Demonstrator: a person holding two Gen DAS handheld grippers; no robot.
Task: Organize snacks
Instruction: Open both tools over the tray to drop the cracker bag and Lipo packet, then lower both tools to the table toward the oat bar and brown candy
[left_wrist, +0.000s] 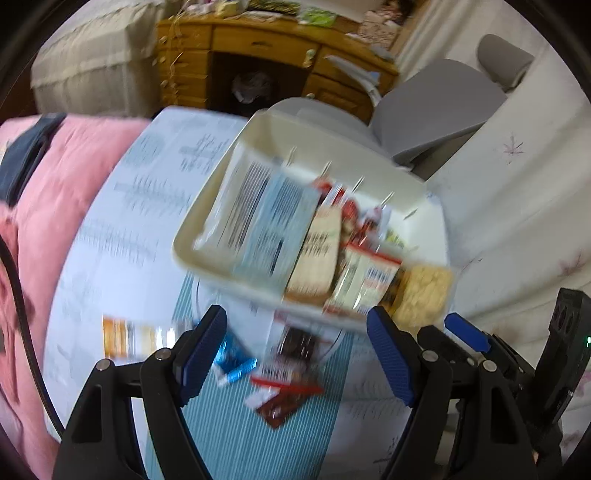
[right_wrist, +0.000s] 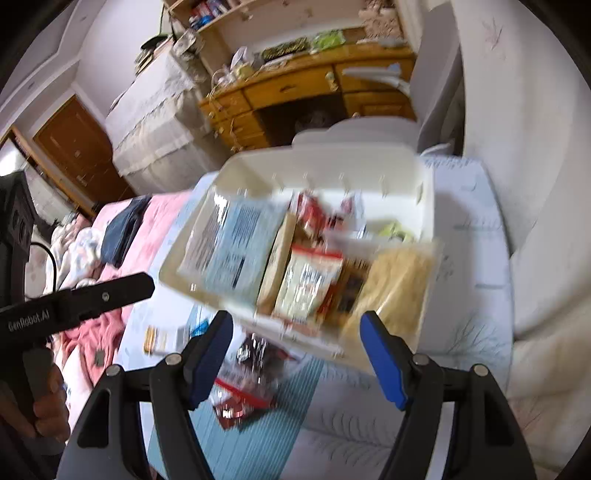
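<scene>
In the left wrist view, the left gripper (left_wrist: 297, 354) is seen with its jaws spread wide and nothing between them. A cream plastic box (left_wrist: 207, 236) stands just beyond, on a pale printed cloth (left_wrist: 147, 206), and is packed with snack packets standing on edge: a large pale blue packet (left_wrist: 258, 214) at the left, a tan one beside it, red-and-white ones in the middle, and a pale crumbly bar (left_wrist: 424, 291) at the near right corner. A dark brown packet (left_wrist: 291, 373) lies loose on a teal striped mat (left_wrist: 236, 435), near the jaws, with a small blue wrapper (left_wrist: 232, 363) to its left. The right gripper's blue pads show at the right edge.

In the right wrist view, the right gripper (right_wrist: 295, 356) is likewise released and empty. The same box (right_wrist: 388, 173) lies ahead, and the dark brown packet (right_wrist: 247, 384) rests between the open jaws and the box's near wall.

The loose packet is judged light, thin, crinkly and rather slippery; it would best be pinched across a flat sealed edge, gently, so the contents are not crushed.
</scene>
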